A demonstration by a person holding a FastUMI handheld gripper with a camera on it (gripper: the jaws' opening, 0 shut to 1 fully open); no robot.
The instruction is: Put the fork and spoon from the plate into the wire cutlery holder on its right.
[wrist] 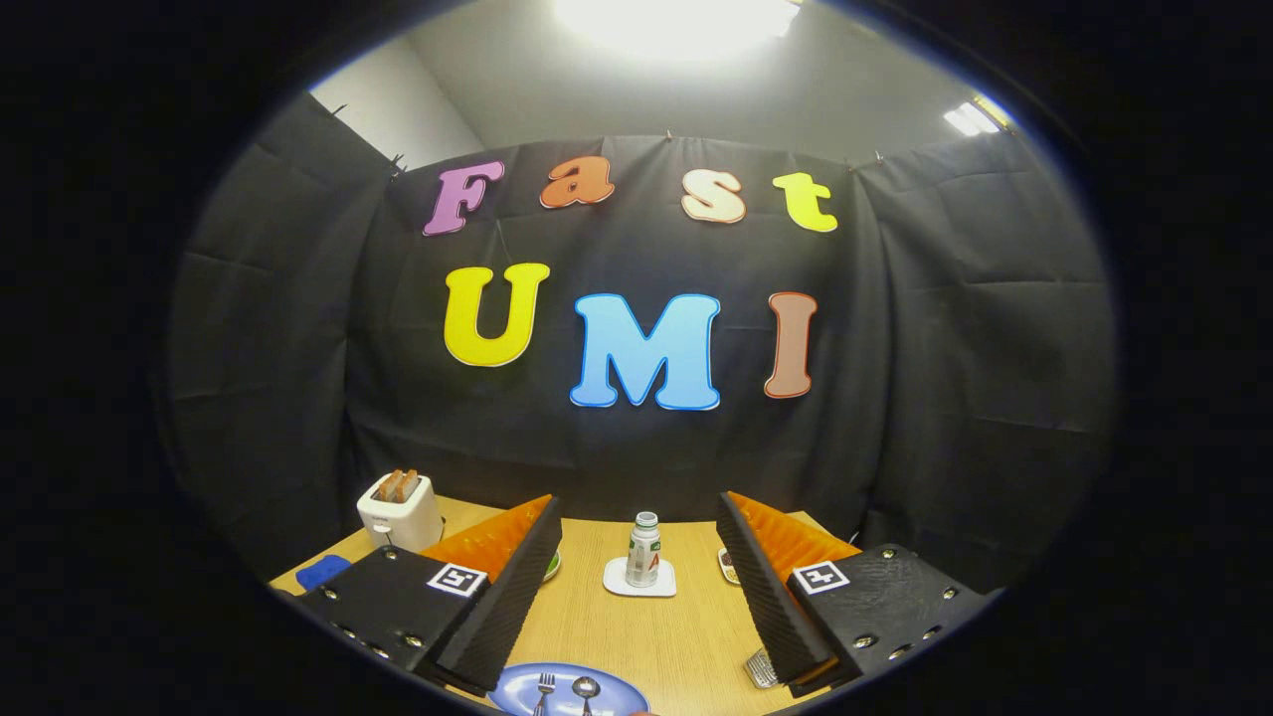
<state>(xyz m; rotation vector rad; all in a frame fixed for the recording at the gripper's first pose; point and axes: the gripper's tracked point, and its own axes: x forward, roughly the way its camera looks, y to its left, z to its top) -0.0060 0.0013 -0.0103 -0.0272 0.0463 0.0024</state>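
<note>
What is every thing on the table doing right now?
gripper: open, fingers wide apart, holding nothing.
fork: lying on the plate.
spoon: lying beside the fork.
plate: flat between the fingers.
bottle: upright, capped, on a coaster.
toaster: bread sticking up.
wire cutlery holder: mostly hidden.

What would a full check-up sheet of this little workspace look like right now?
Surface: wooden table, light brown.
Job's things: fork and spoon lie side by side on the blue plate, between the fingers; wire cutlery holder sits to the plate's right, partly hidden.
Clutter: toaster with bread; bottle on a white coaster; blue cloth.
Grippers: gripper open, fingers wide apart, holding nothing.
Cables: nothing seen.
Surroundings: black cloth wall; ceiling light.
</note>
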